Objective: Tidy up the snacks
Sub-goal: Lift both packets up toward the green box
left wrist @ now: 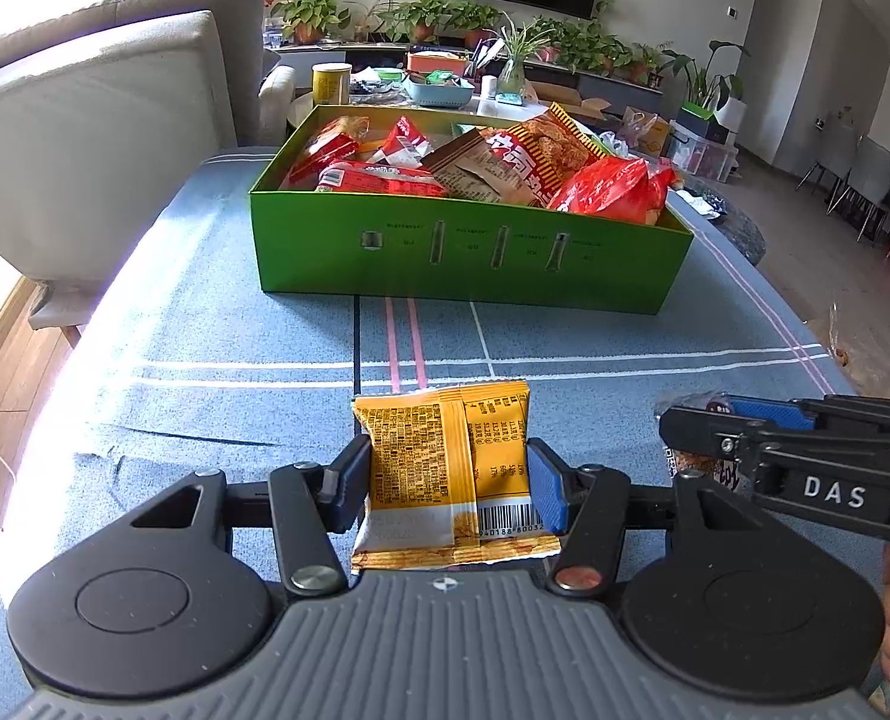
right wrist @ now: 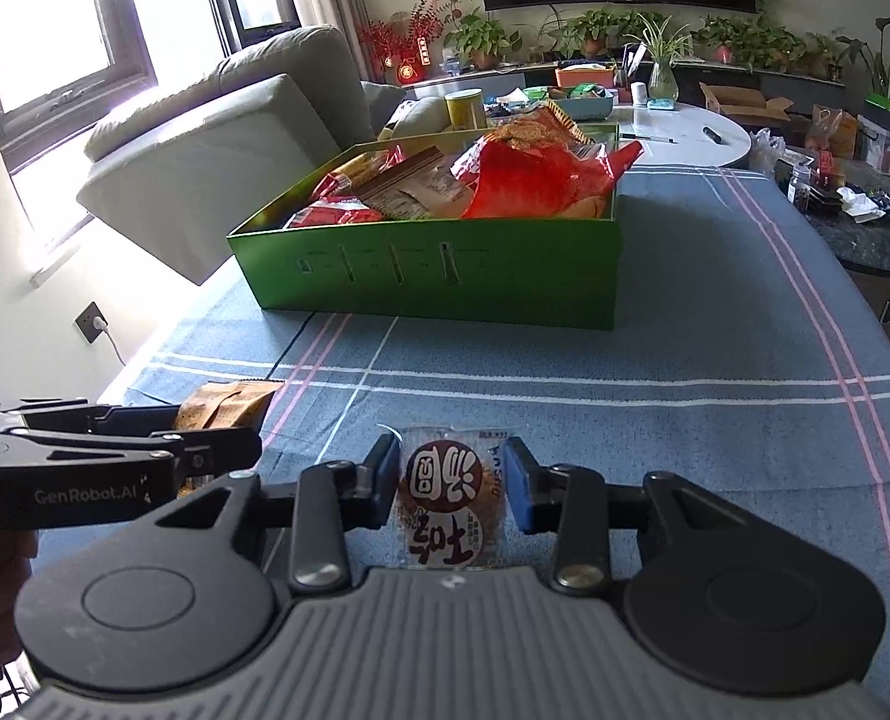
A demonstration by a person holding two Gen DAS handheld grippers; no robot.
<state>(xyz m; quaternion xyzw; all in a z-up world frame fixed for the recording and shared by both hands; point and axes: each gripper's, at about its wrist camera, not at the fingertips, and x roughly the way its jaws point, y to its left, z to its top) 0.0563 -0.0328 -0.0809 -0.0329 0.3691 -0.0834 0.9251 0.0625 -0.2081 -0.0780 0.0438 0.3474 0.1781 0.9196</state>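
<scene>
Yellow snack packet (left wrist: 445, 468) sits pinched between the left fingers (left wrist: 544, 489); round snack (right wrist: 450, 501) lies between the spread right fingers (right wrist: 517, 486), unpressed.

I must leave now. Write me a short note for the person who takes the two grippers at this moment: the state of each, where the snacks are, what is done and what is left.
Left gripper: shut on the yellow packet, low over the blue cloth.
Right gripper: open; the round-label packet lies between its pads, small gaps on both sides, not gripped.
Green box: farther along the cloth, already heaped with snack bags.
Left: grip the round-label packet, then probably put both packets in the box.
</scene>
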